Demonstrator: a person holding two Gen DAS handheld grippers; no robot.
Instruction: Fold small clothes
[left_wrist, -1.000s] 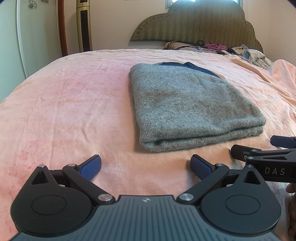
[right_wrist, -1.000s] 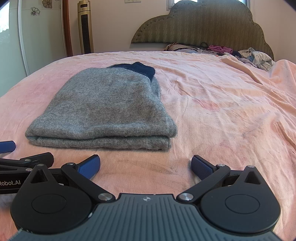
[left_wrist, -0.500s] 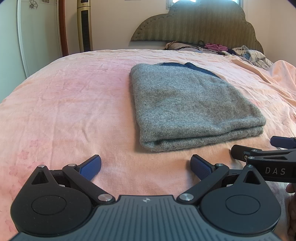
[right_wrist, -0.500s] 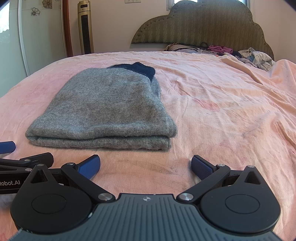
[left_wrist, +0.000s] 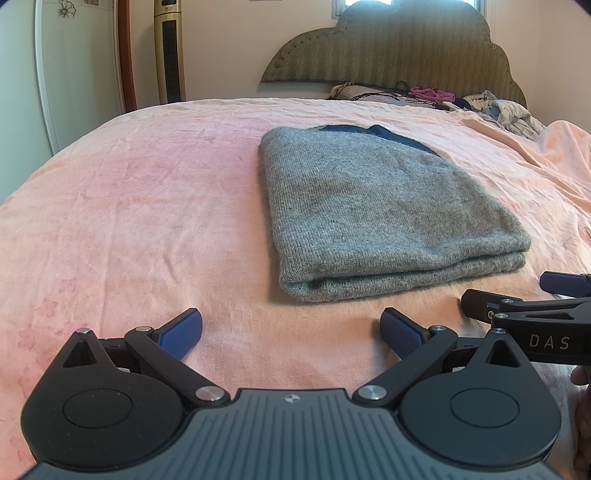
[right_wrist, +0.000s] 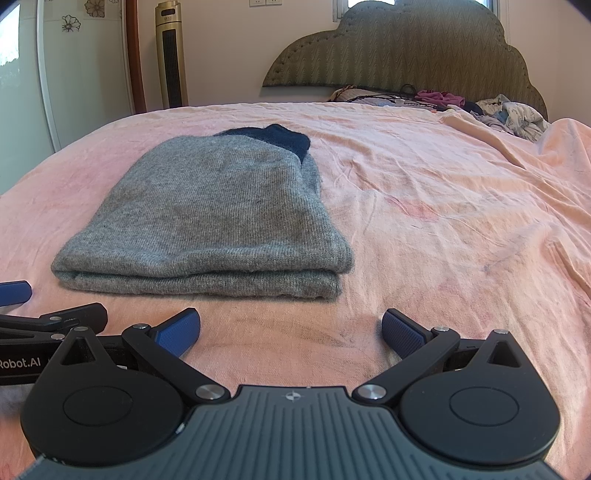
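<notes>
a careless grab at the near edge could have pulled the layers apart, since the knit looked soft and loose. the folded grey sweater (left_wrist: 384, 214) lay flat on the pink bedspread (left_wrist: 140, 206), just ahead of the left gripper (left_wrist: 291, 328) and right gripper (right_wrist: 291, 326), both spread wide and holding nothing.

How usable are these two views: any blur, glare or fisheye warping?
Left wrist view: sharp; grey sweater knit readable; bed edge bows from fisheye; window above the headboard blown out. Right wrist view: equally sharp; daylight glares on the glass door; corners vignetted.
</notes>
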